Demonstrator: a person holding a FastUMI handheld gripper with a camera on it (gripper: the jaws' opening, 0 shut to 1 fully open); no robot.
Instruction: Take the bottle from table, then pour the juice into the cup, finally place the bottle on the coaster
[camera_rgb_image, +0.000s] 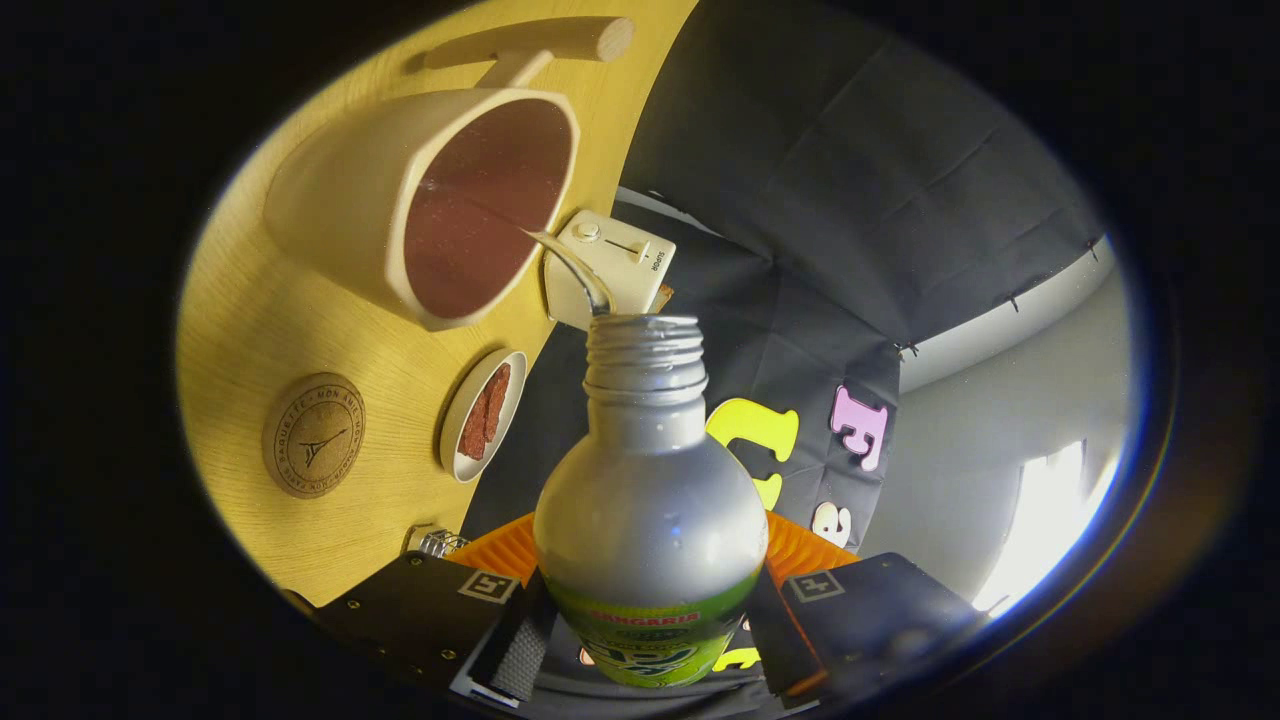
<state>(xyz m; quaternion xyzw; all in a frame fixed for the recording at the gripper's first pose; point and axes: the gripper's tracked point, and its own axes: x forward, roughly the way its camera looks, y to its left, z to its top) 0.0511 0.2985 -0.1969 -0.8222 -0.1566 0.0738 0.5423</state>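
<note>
In the gripper view, my gripper (650, 625) pinches the silver aluminium bottle with the green label (648, 520) low on its body, both fingers pressing its sides, so the open threaded neck tips freely. I hold it tilted so a thin stream arcs from the mouth into the cream ceramic cup (440, 205) standing on the yellow wooden bench (260, 330). The round cork coaster (313, 435) lies near the cup, bare, ready for the bottle.

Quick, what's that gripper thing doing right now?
Gripper: closed on the silver bottle, tipping it so juice streams into the cup.
</note>
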